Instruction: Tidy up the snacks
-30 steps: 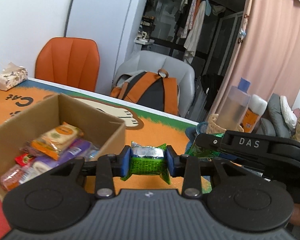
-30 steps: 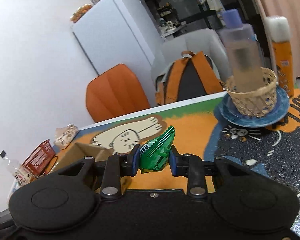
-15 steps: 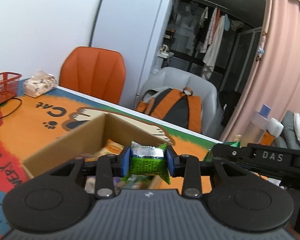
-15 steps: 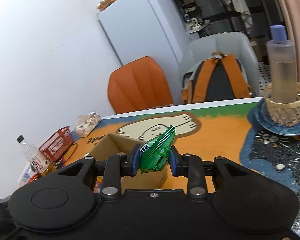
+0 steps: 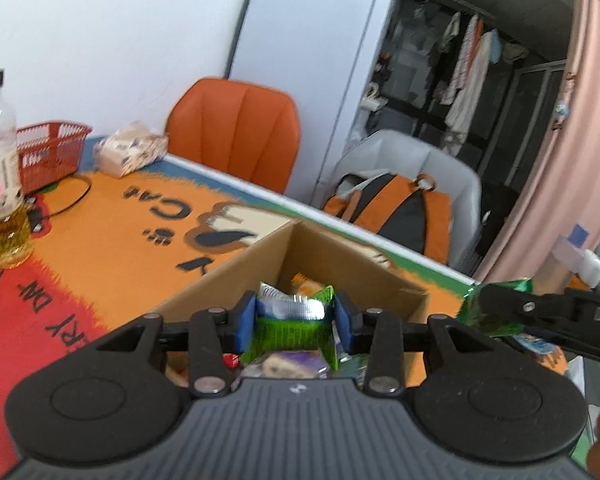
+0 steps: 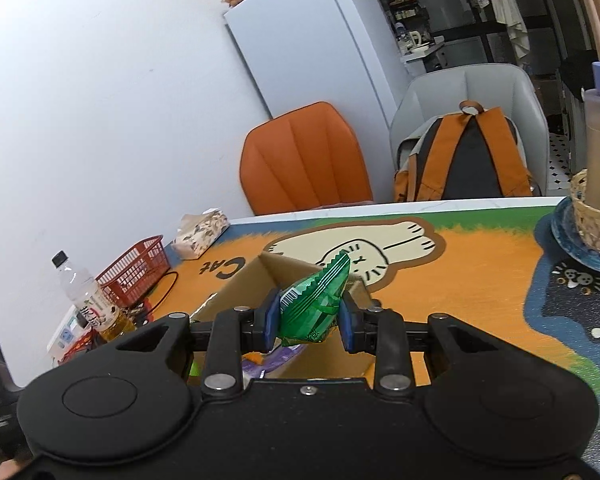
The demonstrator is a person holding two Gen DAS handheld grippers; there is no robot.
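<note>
So the worktop [image 6: 460, 280] is covered with a loud orange cartoon mat: a cream cat sprawled near the far edge, a green strip behind it, a dark blue patch with cat faces on the right and a red zone at the near left. You can read "Cat" in black letters on the orange part, upside down from both cameras; the black lettering on the red bit is cut off, so no idea what it says.

Behind the worktop there's a white wall, an orange padded chair [image 6: 304, 160], a tall white fridge [image 6: 312, 40] and a grey armchair with an orange-and-black backpack [image 6: 468, 156] parked in it. Pink curtain on the right, clothes hanging in the dark room beyond.

Over on the left: a red plastic mesh basket [image 5: 48, 152], a patterned tissue pack [image 5: 130, 152] and a clear bottle of yellow drink [image 5: 0, 176], label too blurry to read.

The left claw [image 5: 295, 322] is clamped on a lime-green snack packet with a silver end [image 5: 294, 320], right over the open brown cardboard box [image 5: 228, 276] that already has snacks in it. The right claw [image 6: 309, 314] pinches a dark green crinkly snack bag [image 6: 314, 302] above the same box. That claw's side carries white letters, blurred.
</note>
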